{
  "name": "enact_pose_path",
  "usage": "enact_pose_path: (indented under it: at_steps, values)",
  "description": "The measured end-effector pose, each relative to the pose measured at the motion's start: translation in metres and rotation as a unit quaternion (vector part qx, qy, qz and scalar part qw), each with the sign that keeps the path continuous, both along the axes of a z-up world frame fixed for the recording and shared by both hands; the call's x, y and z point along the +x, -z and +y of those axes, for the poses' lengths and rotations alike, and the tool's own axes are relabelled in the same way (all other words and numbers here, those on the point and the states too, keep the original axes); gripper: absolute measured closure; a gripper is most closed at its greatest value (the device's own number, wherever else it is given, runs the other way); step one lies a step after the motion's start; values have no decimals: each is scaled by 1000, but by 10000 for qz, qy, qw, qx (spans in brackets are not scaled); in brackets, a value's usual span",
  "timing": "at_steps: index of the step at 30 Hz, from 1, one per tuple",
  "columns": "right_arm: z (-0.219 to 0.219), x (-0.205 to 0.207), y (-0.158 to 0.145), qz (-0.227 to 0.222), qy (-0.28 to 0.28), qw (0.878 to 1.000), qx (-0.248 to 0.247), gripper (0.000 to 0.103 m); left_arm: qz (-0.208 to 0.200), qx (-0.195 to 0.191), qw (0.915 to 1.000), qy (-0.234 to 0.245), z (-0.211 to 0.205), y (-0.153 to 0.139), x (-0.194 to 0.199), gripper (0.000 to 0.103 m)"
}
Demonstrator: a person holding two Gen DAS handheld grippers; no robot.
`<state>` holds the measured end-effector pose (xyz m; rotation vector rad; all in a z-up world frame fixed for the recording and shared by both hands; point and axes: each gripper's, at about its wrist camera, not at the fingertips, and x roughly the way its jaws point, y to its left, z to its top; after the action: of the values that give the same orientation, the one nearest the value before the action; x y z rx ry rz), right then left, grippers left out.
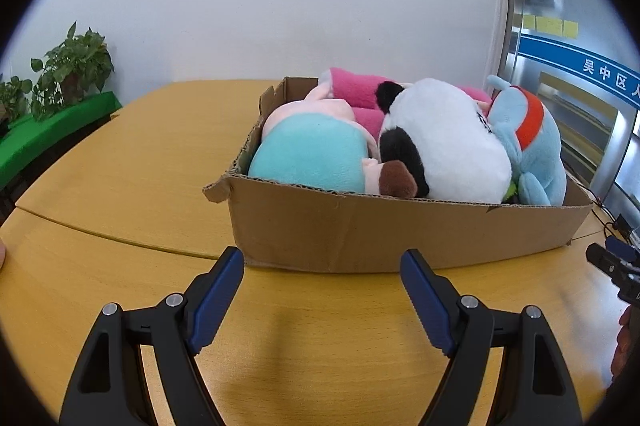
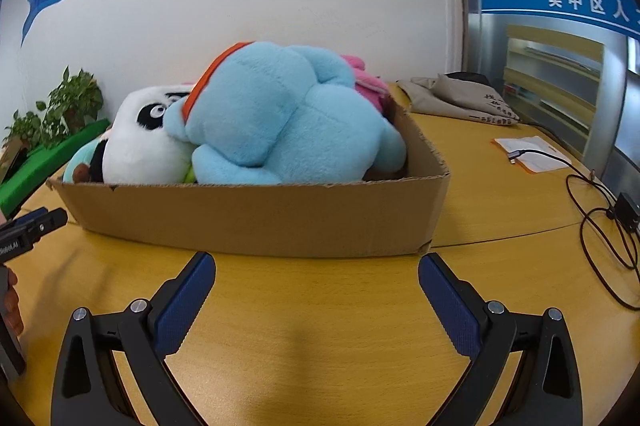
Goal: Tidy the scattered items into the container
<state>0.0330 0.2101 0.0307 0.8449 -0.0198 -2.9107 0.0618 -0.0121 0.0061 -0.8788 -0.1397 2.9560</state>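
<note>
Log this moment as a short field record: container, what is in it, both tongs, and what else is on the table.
container: cardboard box on the wooden table
contents: panda plush, blue plush, teal-and-pink plush, pink plush
left tongs: open, empty, short of the box
right tongs: open, empty, short of the box
loose on table: grey cloth bag, paper, black cable
</note>
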Motion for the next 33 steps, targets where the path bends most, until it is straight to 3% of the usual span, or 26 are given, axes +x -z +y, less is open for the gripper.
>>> enact_pose_path:
  at_steps: [3, 13, 24, 33]
  values:
    - [1, -4, 1, -60, 111, 9999, 29, 0, 204, -31, 9997, -88, 2, -4, 4, 22]
    - [-11, -3, -2, 150, 161, 9989, 416, 0, 191, -162, 9996, -93, 9, -5, 5, 22]
    - [-7, 0, -4, 270, 264, 9986, 375, 0, 74, -191, 9998, -5, 15, -2, 6, 22]
    - [-6, -2, -3, 236, 269, 9987, 375, 0, 39, -491, 9987, -130, 25, -1, 7, 22]
